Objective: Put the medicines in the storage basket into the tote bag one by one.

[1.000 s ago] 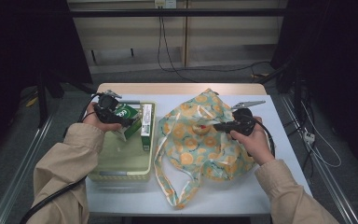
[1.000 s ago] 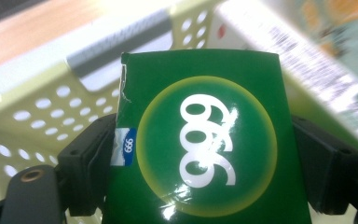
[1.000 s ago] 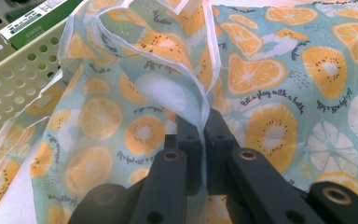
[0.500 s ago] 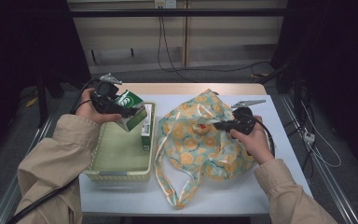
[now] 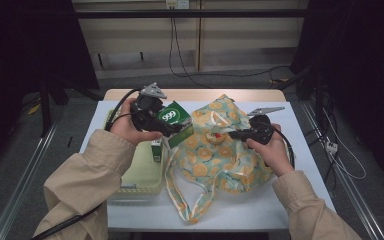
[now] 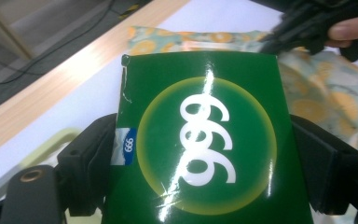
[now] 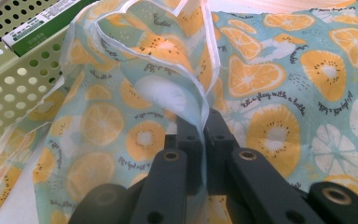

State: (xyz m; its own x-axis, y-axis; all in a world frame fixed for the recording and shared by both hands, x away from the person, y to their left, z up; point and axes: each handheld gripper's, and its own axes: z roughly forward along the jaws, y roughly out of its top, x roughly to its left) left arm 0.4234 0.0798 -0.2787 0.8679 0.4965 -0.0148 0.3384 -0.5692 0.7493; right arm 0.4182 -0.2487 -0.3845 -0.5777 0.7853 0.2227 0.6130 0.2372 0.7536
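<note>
The white table [image 5: 300, 150] has bare room at its right edge. The fruit-print bag [image 5: 220, 155] lies at its middle, rim pinched in the right gripper [image 5: 232, 134]. Left, the perforated green basket [image 5: 135, 172] holds a narrow green carton [image 5: 156, 149]. Above its far right corner, the left gripper [image 5: 172, 132] clamps the green box [image 5: 176, 122], long axis tilted toward the bag.

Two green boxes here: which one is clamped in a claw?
The green box with the 666 roundel, held by the left claw beside the bag. The other green box lies in the basket.
</note>
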